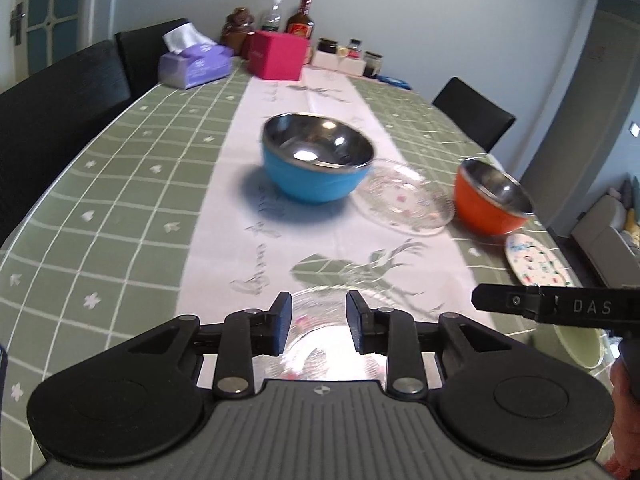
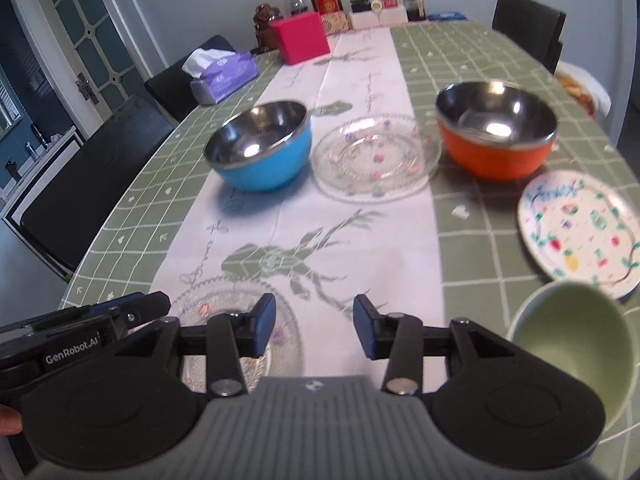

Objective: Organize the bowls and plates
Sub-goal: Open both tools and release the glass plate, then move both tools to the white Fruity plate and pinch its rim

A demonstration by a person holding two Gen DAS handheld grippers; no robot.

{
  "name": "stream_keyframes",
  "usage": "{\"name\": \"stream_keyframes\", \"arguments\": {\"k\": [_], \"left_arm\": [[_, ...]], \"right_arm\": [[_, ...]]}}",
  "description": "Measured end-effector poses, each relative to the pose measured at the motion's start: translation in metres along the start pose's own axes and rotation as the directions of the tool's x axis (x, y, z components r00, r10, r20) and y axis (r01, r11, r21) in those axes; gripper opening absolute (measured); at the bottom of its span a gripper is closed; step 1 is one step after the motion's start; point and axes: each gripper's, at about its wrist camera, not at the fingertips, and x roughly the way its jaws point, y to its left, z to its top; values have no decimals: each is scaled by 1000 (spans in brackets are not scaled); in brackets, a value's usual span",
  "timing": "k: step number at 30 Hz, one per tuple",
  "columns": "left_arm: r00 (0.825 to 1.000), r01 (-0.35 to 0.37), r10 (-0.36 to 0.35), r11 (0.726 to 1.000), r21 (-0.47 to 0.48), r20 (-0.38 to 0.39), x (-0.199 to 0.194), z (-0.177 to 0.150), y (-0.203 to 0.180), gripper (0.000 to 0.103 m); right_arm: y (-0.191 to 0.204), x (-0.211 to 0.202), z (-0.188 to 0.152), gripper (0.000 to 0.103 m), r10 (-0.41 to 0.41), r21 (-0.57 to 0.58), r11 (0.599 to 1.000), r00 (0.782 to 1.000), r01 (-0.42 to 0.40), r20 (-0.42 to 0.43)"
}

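Fingers of the left gripper (image 1: 319,322) stand spread with nothing pinched; a clear glass plate (image 1: 316,336) lies on the worktop (image 1: 120,184) directly below them, at the near edge. Fingers of the right gripper (image 2: 315,326) are likewise spread and empty, above the white runner (image 2: 352,240) just right of that same plate.

Remaining items: the blue bowl (image 2: 260,152), a second glass plate (image 2: 376,156) and the orange bowl (image 2: 496,136) form a row across the middle of the worktop. The painted plate (image 2: 580,228) sits toward the right edge, with a green bowl (image 2: 576,340) at the near right corner.

Hazards, as judged from this layout:
- Glass plates are thin, low and smooth; a shallow pinch on the rim may slip and drop the plate.
- The two grippers are close together; converging on one plate risks collision.
- The painted plate and green bowl lie near the worktop edge; a sideways nudge could push them off.
- Steel-lined bowls may slide rather than lift if gripped on one wall only.
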Motion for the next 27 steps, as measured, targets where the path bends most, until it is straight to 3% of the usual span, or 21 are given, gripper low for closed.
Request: {"name": "stream_keyframes", "arguments": {"k": [6,12,18,27], "left_arm": [[996,85,-86,996,24,13,4,19,-32,34],[980,200,-198,979,34,-31,26,34,-66,34],[944,317,-308,946,67,-119,57,42,-105,34],[905,366,-344,929,46,-248,109,54,-150,34]], "right_arm": [[-38,-20,21,48,-49,71,996,998,46,39],[-85,-33,37,48,-145,135,981,988,137,52],[-132,-34,48,48,-206,234,953,978,194,27],[-184,-11,53,48,-257,359,894,963,269,-81]]}}
